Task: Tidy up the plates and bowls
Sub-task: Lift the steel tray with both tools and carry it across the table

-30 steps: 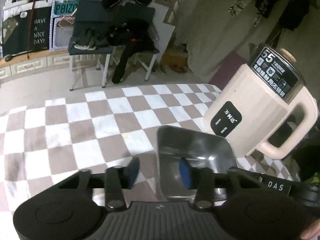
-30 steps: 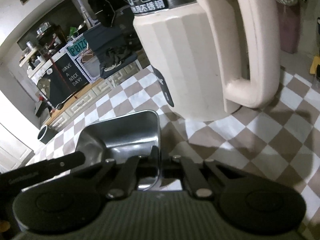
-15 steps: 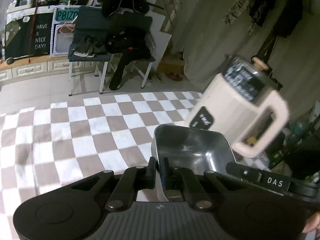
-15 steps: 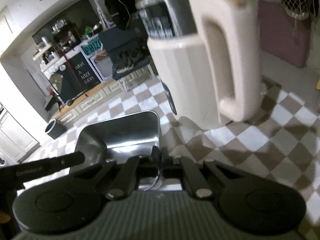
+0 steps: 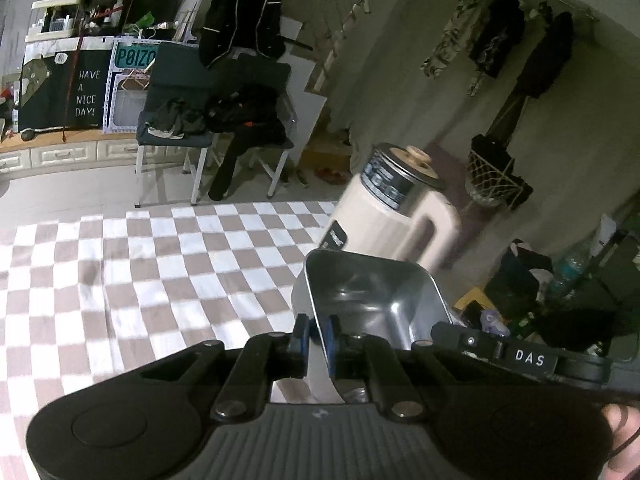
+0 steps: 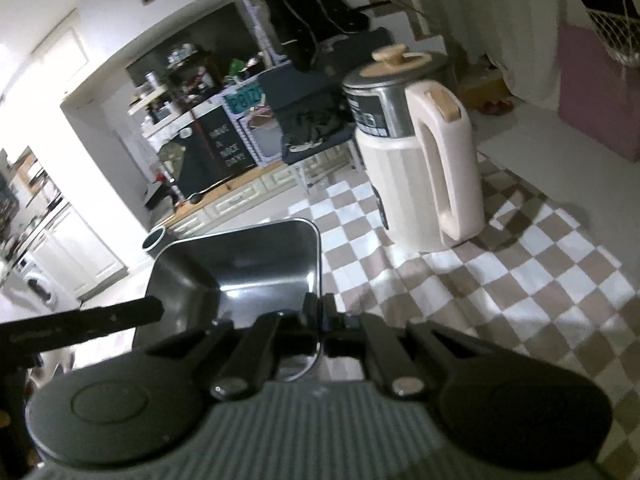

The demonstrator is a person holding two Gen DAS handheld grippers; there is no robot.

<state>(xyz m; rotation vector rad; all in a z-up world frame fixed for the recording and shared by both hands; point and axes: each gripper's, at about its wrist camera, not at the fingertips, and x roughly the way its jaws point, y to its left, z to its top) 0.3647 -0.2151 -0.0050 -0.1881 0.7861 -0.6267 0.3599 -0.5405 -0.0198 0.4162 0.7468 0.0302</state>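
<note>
two grippers, left gripper and right gripper, each clamped tight on opposite rims of a steel tray, held above a brown-and-white checkered cloth beside a cream kettle in a dim, cluttered room.

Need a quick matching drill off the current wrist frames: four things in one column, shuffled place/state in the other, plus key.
Things
1. metal tray
2. left gripper
3. right gripper
4. cream jug

Places or states
A. stands upright on the checkered cloth
B. clamped on the tray's left wall
C. pinched at both side walls, lifted off the cloth
D. clamped on the tray's right wall

Pairs: 1-C, 2-B, 3-D, 4-A
</note>
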